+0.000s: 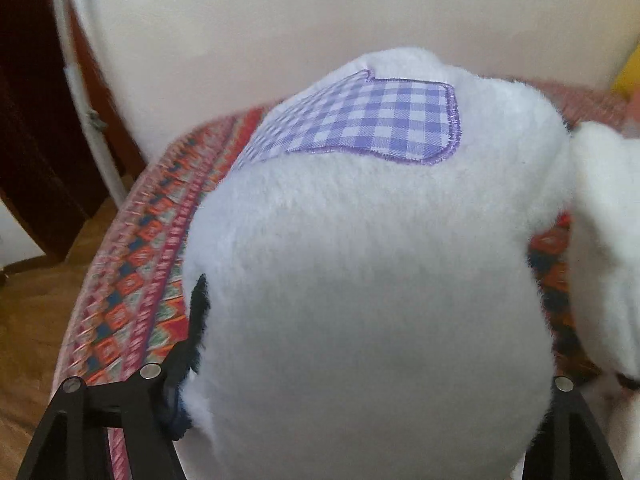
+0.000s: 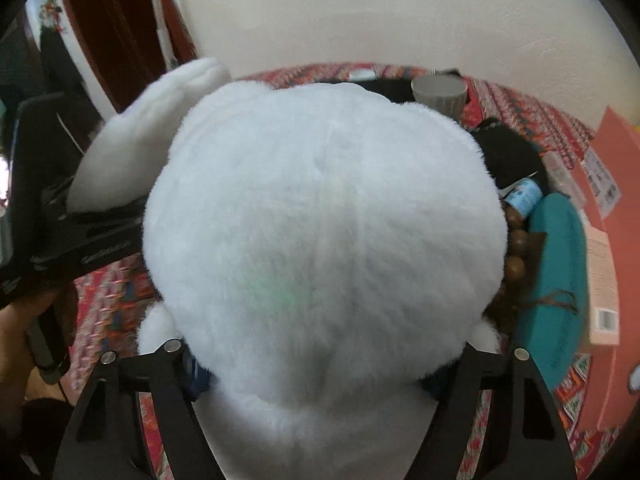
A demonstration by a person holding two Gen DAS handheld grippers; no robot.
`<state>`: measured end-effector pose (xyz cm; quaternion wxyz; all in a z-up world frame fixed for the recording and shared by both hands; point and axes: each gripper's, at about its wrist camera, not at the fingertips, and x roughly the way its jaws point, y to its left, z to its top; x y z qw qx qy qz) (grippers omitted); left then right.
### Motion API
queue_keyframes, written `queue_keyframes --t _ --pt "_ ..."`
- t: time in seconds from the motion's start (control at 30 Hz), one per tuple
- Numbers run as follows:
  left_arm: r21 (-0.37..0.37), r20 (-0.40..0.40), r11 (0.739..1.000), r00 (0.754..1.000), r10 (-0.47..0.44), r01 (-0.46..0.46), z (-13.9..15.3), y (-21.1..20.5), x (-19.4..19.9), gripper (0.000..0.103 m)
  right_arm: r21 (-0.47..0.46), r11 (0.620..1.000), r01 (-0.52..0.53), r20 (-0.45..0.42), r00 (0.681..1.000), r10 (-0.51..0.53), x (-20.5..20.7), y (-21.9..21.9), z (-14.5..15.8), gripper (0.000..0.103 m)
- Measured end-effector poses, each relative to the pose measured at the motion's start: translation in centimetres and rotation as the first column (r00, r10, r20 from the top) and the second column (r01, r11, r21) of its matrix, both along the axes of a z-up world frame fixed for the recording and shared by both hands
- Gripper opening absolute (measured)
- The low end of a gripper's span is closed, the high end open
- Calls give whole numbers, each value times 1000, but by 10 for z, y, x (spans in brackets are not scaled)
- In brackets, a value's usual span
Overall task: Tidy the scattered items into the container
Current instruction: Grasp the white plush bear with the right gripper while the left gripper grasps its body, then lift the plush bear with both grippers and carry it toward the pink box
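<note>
Patterned red woven cloth (image 1: 132,280) covers the work surface, with a pale wall behind.

Left wrist view: white plush toy (image 1: 360,280) fills the frame from centre to 6 o'clock, its purple gingham patch (image 1: 360,124) at 12 o'clock. Left gripper (image 1: 360,392) has its jaws spread wide around the plush body, fingers pressing the fur on both sides. Cloth edge and wooden floor lie at 9 o'clock; open room there.

Right wrist view: same plush toy (image 2: 324,240) fills the centre. Right gripper (image 2: 324,360) likewise clamps it, jaws set wide apart against the fur. A black container (image 2: 72,216) sits at 9 o'clock. At 3 o'clock: wooden beads (image 2: 516,248), teal object (image 2: 560,272), blue-labelled bottle (image 2: 524,196), pink box (image 2: 616,240); grey cup (image 2: 440,92) at 1 o'clock.

Judgement: carry step, two-handed. Next move probably calls for swinging toward 9 o'clock and clearing the container rim; the 3 o'clock side is crowded.
</note>
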<state>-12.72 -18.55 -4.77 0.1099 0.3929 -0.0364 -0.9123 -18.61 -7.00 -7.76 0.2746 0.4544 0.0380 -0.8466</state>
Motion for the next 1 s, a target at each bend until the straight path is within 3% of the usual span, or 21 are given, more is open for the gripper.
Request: queue_keyframes --t 0.3,0.5,0.63,0.87,1.0 --pt "53 -146 993 983 110 -103 67 9 164 75 -158 981 -115 -122 988 96 78 -2 71 80" --pt "27 -218 986 961 168 -166 104 22 255 75 -286 928 -239 -216 960 180 136 -9 121 80" --pt "29 -267 982 945 187 -186 120 33 298 75 -348 889 -297 -287 937 201 178 -5 154 80" --pt "23 -372 978 906 203 -209 137 49 357 76 -399 838 -373 -360 904 231 230 -6 180 80" --pt "-15 -430 974 881 196 -225 141 47 369 76 -456 795 -400 -369 898 240 256 5 195 80"
